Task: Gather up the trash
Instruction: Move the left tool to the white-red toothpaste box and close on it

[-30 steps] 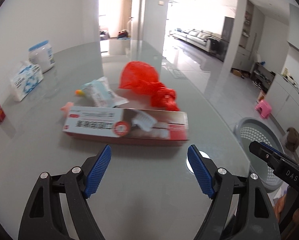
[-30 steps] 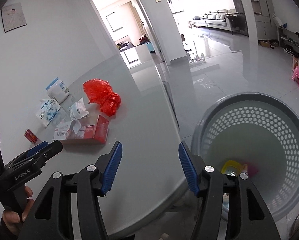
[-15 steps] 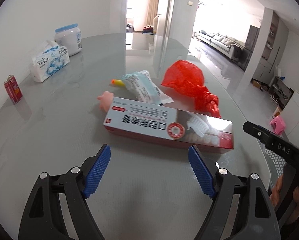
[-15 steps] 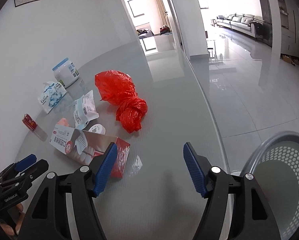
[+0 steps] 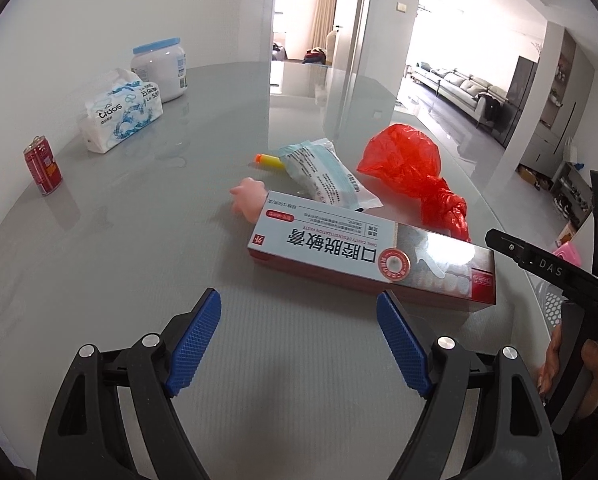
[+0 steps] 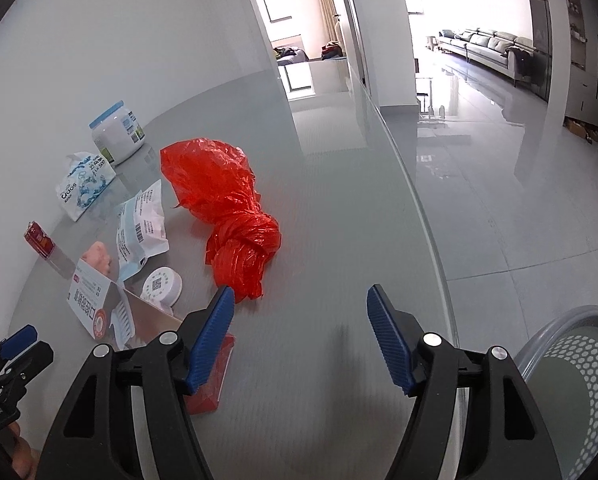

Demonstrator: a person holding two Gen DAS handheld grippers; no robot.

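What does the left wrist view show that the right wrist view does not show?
Only the left wrist view shows the yellow and orange foam dart. Only the right wrist view shows the small round white container and the perforated grey basket. Both show the toothpaste box, the red plastic bag, the blue and white wrapper, the tissue pack, the red can and the white jar.

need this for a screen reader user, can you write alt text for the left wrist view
An open left gripper hovers over a grey table, empty, facing a long toothpaste box. Behind the box lie a knotted red plastic bag, a pale blue packet and a pink toy; a tissue pack, white jar and red can stand far left.
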